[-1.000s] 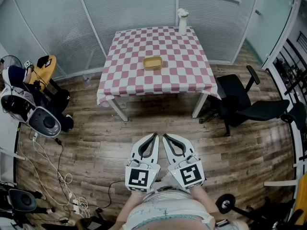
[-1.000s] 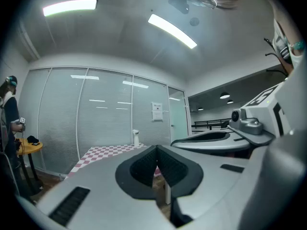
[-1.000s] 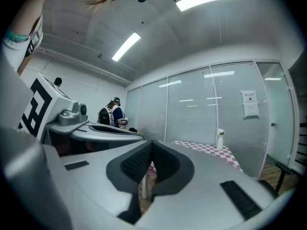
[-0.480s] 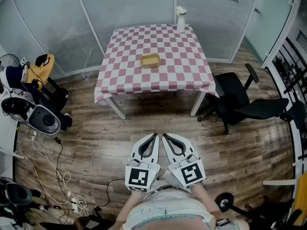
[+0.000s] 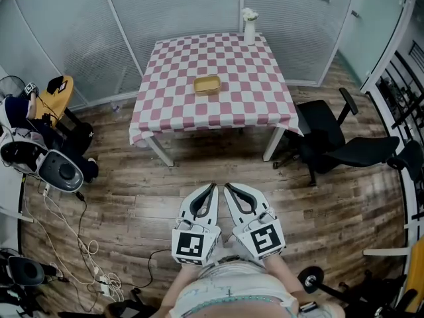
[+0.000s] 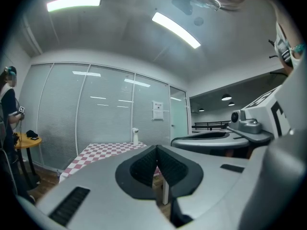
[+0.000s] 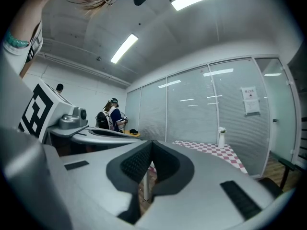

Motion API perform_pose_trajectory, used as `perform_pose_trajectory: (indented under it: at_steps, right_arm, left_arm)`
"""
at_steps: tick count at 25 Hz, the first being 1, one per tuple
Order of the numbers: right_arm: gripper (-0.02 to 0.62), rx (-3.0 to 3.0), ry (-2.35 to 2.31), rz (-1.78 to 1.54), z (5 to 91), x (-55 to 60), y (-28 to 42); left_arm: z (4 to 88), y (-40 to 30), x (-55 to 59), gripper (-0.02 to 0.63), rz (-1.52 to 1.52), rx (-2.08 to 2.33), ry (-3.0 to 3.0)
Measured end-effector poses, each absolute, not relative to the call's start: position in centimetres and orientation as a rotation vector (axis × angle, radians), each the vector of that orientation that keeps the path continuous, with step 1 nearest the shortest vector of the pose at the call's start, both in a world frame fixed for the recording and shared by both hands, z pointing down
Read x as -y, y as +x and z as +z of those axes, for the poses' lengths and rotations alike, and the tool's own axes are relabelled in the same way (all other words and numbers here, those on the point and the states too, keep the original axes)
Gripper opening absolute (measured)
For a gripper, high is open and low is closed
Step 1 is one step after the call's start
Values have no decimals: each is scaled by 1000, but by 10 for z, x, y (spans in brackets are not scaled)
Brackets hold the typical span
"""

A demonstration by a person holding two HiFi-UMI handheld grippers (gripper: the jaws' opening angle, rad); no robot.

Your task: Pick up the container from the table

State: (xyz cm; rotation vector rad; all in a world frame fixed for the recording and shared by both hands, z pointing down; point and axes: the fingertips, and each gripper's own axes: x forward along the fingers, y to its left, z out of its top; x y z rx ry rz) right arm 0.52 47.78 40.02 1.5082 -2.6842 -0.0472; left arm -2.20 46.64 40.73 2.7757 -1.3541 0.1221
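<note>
A shallow yellow container [image 5: 207, 85] sits near the middle of a table [image 5: 172, 114] covered with a red and white checked cloth, far ahead of me. Both grippers are held close to my body over the wooden floor, well short of the table. My left gripper [image 5: 212, 188] has its jaws closed together with nothing between them, and my right gripper [image 5: 227, 188] beside it is the same. In the left gripper view the left gripper [image 6: 156, 147] points toward the table [image 6: 103, 151]. The right gripper [image 7: 151, 143] points toward the table [image 7: 211, 151] too.
A white vase [image 5: 249, 28] stands at the table's far edge. A black office chair [image 5: 338, 144] is right of the table. Bags and gear [image 5: 40, 144] lie at the left, with cables [image 5: 73, 237] on the floor. A person [image 7: 112, 116] stands far left.
The view has shifted slightly, so the table sits a little higher and to the left in the picture. Both grippers stay shut in the same place by my body.
</note>
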Motion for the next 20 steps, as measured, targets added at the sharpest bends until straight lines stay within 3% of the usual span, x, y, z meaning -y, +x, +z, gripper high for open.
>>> perform_pose_trajectory:
  at_steps: [20]
  right_arm:
    - [-6, 2593, 1644, -61, 398, -330, 0]
  left_arm:
    - [405, -27, -309, 15, 125, 1226, 2867]
